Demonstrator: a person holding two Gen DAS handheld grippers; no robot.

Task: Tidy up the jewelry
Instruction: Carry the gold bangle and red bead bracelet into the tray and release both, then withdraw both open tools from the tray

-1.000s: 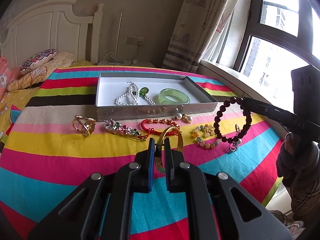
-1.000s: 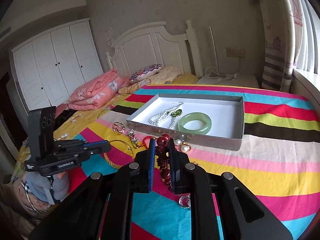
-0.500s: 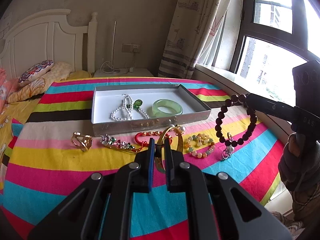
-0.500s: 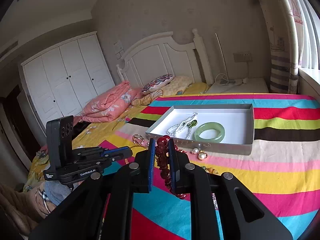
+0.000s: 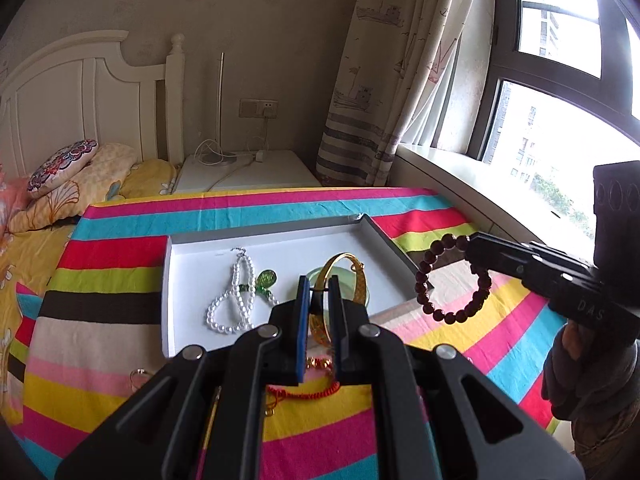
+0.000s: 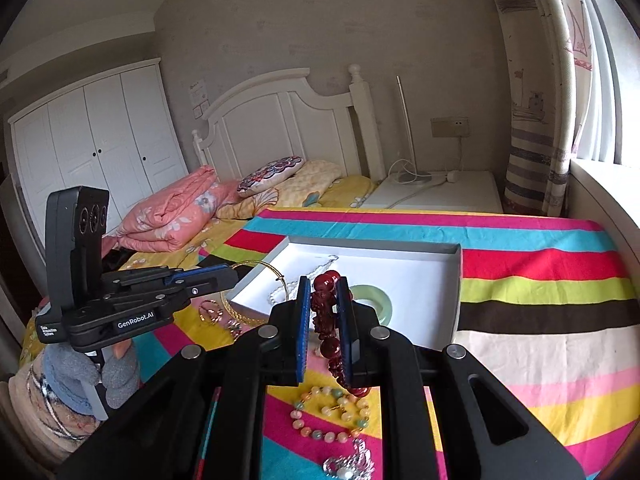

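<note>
Tilting downward, left tool [image 5: 319, 292] clamps gold bangle [image 5: 345, 276]; right tool [image 6: 323, 300] clamps red bracelet [image 6: 325, 312].

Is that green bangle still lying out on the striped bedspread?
No, the green bangle lies inside the white tray, beside the pearl necklace.

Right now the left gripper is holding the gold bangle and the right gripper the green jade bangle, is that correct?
Not quite: the right gripper holds the dark red bead bracelet, as the right wrist view shows. The green jade bangle lies in the white box. The left gripper does hold the gold bangle.
</note>
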